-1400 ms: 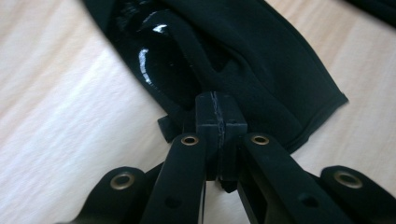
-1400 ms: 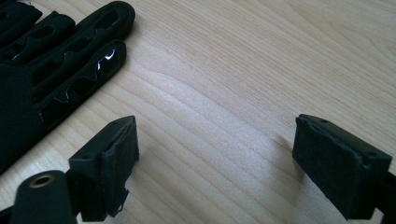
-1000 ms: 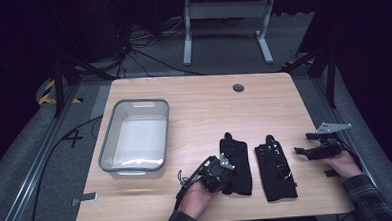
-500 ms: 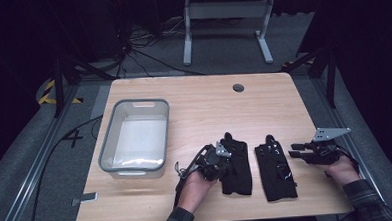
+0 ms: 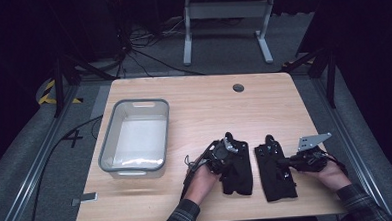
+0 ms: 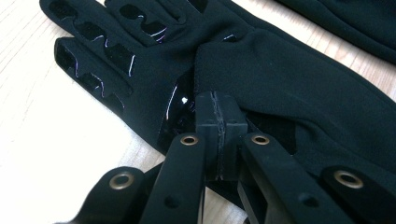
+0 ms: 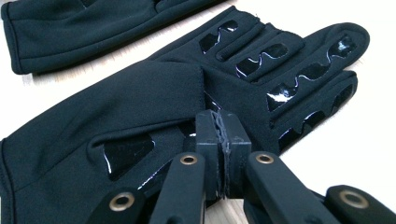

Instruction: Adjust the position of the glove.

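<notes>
- high view: both gloves lie side by side near the front edge of the bench (image 5: 193, 98), the clear bin (image 5: 135, 138) well to their left; left tool (image 5: 225, 150) is on the left glove (image 5: 236, 164), right tool (image 5: 286, 162) on the right glove (image 5: 274, 169)
- left gripper view: jaws closed, looks like a fold of left glove (image 6: 280, 70) fabric is nipped at the tips; I'd lift slowly so the thin cloth doesn't slip out
- right gripper view: jaws have just been closing, now closed with a pinch of right glove (image 7: 116, 107); only up close can you see the shiny grip patches
</notes>
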### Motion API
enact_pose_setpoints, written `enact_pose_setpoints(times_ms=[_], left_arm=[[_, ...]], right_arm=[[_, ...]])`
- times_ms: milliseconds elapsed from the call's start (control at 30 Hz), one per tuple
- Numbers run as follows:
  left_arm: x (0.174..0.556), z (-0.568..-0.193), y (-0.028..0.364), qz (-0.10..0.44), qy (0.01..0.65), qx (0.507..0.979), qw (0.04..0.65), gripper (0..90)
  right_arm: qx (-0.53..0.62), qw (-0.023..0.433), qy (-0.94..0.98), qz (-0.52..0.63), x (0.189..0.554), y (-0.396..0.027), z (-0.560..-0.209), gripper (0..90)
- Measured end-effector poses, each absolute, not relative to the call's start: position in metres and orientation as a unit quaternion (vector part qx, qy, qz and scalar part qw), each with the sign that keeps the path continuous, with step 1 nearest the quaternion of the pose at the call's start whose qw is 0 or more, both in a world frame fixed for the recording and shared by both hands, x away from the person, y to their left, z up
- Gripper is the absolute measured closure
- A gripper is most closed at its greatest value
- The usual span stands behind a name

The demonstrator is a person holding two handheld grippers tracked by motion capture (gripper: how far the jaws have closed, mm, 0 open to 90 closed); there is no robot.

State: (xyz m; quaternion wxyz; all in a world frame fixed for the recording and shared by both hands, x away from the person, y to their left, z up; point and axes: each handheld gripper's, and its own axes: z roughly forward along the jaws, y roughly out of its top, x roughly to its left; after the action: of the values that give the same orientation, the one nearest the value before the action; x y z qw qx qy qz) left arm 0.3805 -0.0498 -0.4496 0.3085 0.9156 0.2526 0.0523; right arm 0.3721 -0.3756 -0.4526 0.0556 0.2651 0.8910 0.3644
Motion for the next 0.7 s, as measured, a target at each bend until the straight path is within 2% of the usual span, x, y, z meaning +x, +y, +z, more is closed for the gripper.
enact_pose_setpoints(times_ms=[700], left_arm=[[0.36,-0.449,-0.056,0.04,0.224,0.926,0.303,89.7]], right_arm=[[0.262,0.07,0.894,0.356,0.376,-0.36,-0.452,89.9]])
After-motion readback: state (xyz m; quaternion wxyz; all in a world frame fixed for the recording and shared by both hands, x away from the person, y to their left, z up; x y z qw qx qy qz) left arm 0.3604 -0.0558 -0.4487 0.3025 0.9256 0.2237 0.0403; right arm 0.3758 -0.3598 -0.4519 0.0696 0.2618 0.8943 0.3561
